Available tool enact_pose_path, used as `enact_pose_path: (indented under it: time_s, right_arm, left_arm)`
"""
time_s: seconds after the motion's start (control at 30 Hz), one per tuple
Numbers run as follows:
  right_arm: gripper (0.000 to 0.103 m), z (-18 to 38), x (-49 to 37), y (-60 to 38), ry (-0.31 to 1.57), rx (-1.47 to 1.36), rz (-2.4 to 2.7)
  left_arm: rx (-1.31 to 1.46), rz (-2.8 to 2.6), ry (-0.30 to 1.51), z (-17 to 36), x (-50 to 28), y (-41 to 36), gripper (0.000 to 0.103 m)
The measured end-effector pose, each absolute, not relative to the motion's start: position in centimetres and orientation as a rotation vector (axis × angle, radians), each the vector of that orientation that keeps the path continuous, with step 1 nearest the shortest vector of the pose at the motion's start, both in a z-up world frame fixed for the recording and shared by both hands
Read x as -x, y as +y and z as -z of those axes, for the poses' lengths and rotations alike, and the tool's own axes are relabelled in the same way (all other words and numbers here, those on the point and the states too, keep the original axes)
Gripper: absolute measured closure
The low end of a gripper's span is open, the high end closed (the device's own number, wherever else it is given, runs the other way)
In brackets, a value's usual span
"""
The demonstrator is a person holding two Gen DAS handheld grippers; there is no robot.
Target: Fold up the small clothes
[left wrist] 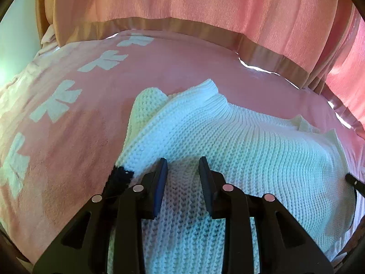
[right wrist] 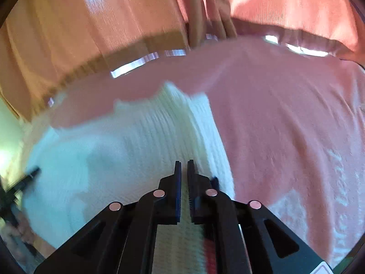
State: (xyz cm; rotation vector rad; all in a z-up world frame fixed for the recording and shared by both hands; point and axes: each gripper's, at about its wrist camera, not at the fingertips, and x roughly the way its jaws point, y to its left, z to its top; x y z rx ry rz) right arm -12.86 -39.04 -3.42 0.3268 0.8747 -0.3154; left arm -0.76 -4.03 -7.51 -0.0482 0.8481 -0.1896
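A white knitted sweater lies on a pink blanket; it also shows blurred in the right wrist view. A black trim piece sticks out at its left edge. My left gripper is open, jaws apart, just above the sweater's near part. My right gripper has its jaws nearly together over the sweater's right edge; whether cloth is pinched between them I cannot tell. The tip of the other gripper shows at the edge of each view.
The pink blanket with white bow prints covers the surface. Pink-orange curtains hang behind it, also in the right wrist view. Bright slits of light show under the curtain hem.
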Motion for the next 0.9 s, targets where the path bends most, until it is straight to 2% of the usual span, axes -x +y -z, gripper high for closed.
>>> enact_pose_path:
  time_s: [0.1, 0.13, 0.33, 0.4, 0.47, 0.57, 0.67, 0.7, 0.73, 0.9]
  right_arm:
    - [0.103, 2.8, 12.8, -38.7, 0.837, -0.301, 0.364]
    - [0.094, 1.9, 12.8, -38.0, 0.798, -0.297, 0.339]
    - [0.094, 1.1, 8.3, -30.5, 0.83, -0.264, 0.057]
    - [0.094, 2.7, 5.2, -28.5, 0.881, -0.226, 0.013]
    - [0.098, 4.4, 2.3, -27.8, 0.92, -0.178, 0.026]
    - [0.094, 2.8, 2.7, -27.3, 0.898, -0.166, 0.033]
    - [0.094, 1.9, 3.5, -27.1, 0.872, -0.177, -0.005]
    - [0.095, 2.8, 3.2, -26.9, 0.903, -0.136, 0.015]
    - [0.101, 3.9, 3.1, -27.3, 0.929, -0.111, 0.028]
    - [0.1, 0.6, 6.2, -30.0, 0.831, -0.146, 0.099]
  left_arm:
    - [0.042, 0.181, 0.845, 7.5, 0.9, -4.3, 0.075]
    - [0.049, 0.182, 0.848, 7.4, 0.9, -4.2, 0.075]
    - [0.061, 0.177, 0.852, 7.4, 0.8, -4.3, 0.071]
    - [0.05, 0.177, 0.853, 7.5, 0.8, -4.4, 0.071]
    - [0.047, 0.181, 0.856, 7.5, 0.8, -4.3, 0.071]
    - [0.054, 0.197, 0.866, 7.5, 0.6, -4.1, 0.07]
    - [0.066, 0.207, 0.873, 7.4, 0.4, -4.0, 0.068]
    - [0.062, 0.205, 0.872, 7.5, 0.4, -4.1, 0.067]
    - [0.051, 0.201, 0.87, 7.5, 0.4, -4.3, 0.067]
    - [0.053, 0.2, 0.88, 7.4, 0.3, -4.4, 0.066]
